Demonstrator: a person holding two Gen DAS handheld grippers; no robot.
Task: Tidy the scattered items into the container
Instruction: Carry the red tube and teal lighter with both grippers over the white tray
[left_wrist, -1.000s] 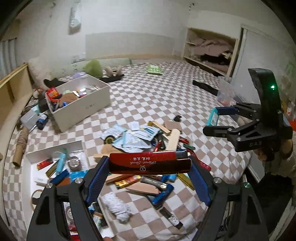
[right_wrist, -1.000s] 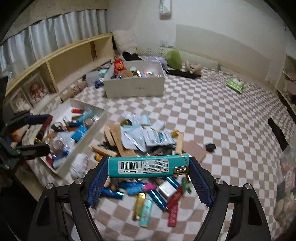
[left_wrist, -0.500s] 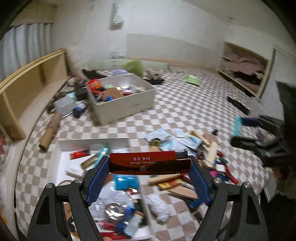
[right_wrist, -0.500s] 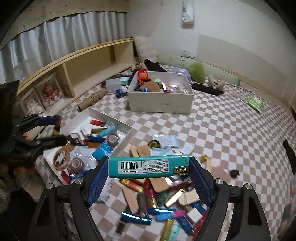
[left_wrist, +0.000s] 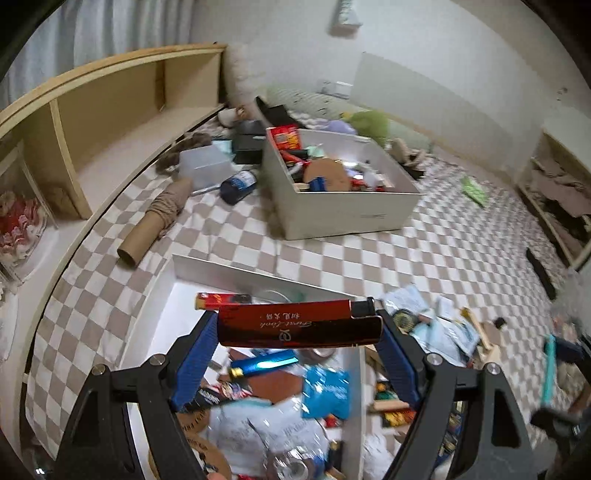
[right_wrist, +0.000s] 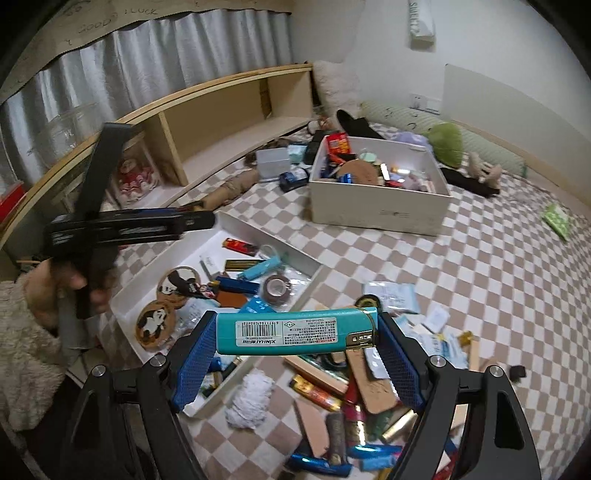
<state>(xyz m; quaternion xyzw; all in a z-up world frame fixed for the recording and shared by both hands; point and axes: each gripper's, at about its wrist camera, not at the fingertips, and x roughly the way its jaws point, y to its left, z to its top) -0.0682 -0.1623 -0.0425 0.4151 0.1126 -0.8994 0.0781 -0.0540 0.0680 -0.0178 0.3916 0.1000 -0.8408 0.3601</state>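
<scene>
A: What do the left tongs (left_wrist: 299, 328) grip?
B: A red lighter (left_wrist: 300, 323), clamped lengthwise above the white tray (left_wrist: 236, 271) on the checkered bed (left_wrist: 424, 258).
A: The right tongs (right_wrist: 297, 332)?
B: Clamped on a teal lighter (right_wrist: 295, 331), beside that tray.

Wooden shelf (right_wrist: 221, 122), grey curtain (right_wrist: 147, 59), green plush (right_wrist: 447, 142) by the wall
</scene>
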